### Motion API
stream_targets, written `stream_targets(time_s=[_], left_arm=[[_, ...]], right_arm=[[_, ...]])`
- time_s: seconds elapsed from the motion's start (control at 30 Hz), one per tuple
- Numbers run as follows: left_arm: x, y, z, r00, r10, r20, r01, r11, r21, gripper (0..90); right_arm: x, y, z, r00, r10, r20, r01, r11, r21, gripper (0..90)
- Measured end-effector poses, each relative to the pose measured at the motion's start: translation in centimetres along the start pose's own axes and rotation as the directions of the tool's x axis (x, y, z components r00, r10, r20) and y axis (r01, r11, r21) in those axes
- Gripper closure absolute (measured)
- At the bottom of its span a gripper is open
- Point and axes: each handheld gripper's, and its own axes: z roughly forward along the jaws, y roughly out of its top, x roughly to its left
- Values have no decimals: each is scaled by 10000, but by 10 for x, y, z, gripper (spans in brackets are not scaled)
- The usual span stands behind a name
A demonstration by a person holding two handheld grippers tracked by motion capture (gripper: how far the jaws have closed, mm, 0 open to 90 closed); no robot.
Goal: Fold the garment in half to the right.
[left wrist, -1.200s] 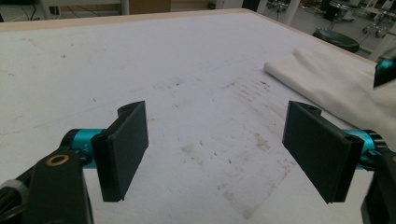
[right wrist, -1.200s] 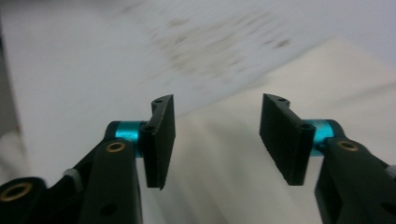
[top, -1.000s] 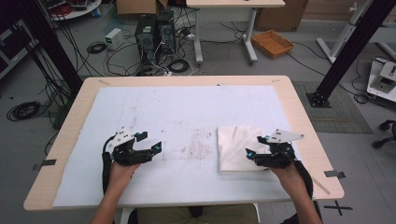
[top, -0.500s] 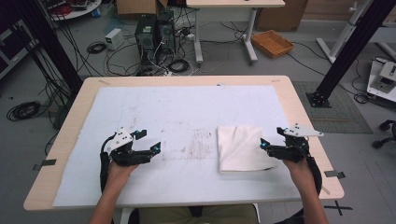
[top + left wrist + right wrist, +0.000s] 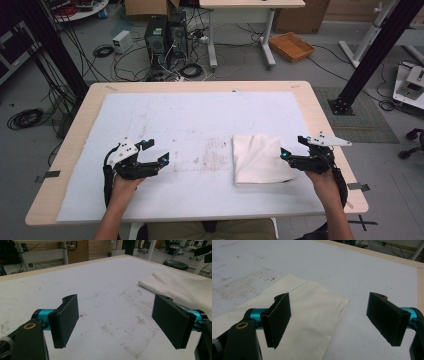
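The cream folded cloth lies flat, folding apparently done; the left gripper and right gripper stand wide open, empty, the right's jaws just opened.

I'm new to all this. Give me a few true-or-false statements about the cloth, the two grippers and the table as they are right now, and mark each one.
1. The white cloth lies folded on the table's white mat. True.
2. The right gripper is clamped on the cloth. False: its jaws stand open with nothing between them, at the cloth's right edge.
3. The left gripper is open and holds nothing. True.
4. The cloth lies nearer the left gripper. False: it lies beside the right gripper.
5. Dark smudges mark the mat left of the cloth. True.
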Motion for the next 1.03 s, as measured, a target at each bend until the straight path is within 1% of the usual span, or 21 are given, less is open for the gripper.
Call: stream_targets(time_s=[0.1,0.3,0.6,1.03], left_arm=[[0,0,-1,9999,-101,-20,101,9999,-69,216],[0,0,-1,10000,-83,-8,83,9999,-58,216],[0,-2,0,10000,-85,0,85,9999,56,216],[1,-2,0,9999,-168,-34,168,9999,-11,216]], right_arm=[[0,-2,-6,10000,62,74,-61,9999,-89,194],[-4,-10,-14,9994,265,228,-262,9995,-160,190],[-3,-12,-11,9996,239,136,-238,9997,-41,190],[-4,-11,-11,9997,205,117,-204,9997,-91,190]])
